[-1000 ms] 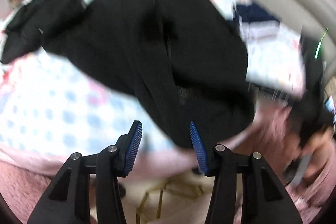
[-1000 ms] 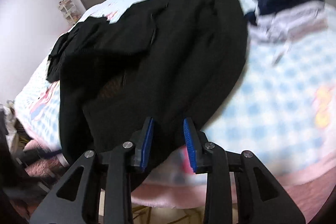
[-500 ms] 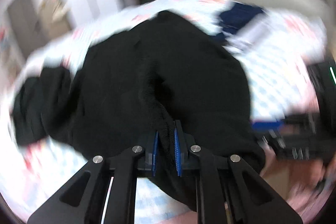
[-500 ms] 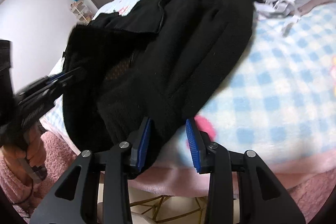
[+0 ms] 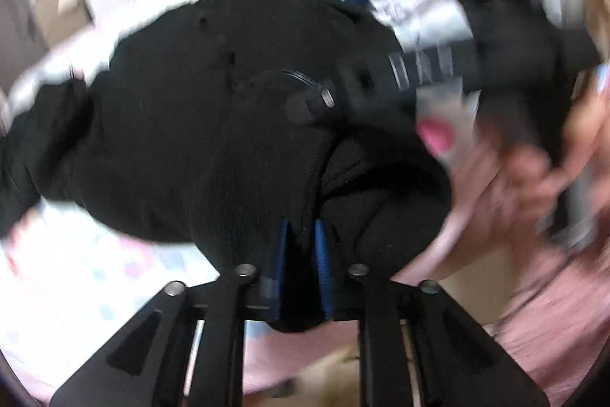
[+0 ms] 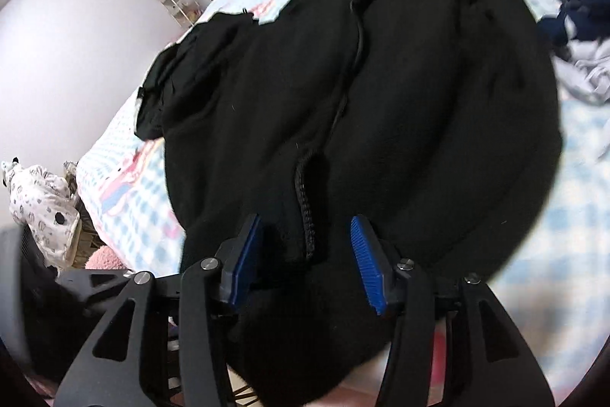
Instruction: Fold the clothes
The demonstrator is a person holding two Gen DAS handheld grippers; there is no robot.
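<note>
Your left gripper (image 5: 301, 254) pinched the black fleece jacket (image 5: 213, 124)'s hem; the right gripper (image 6: 305, 254), just widening, straddled it unclamped. Thick, floppy fabric—grab hem corners.

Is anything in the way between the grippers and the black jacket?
Nothing visible is. The left gripper already has the black jacket's near edge between its narrow jaws, which have just been opening a little. The right gripper, whose jaws have just been opening, straddles the edge by the zipper.
</note>
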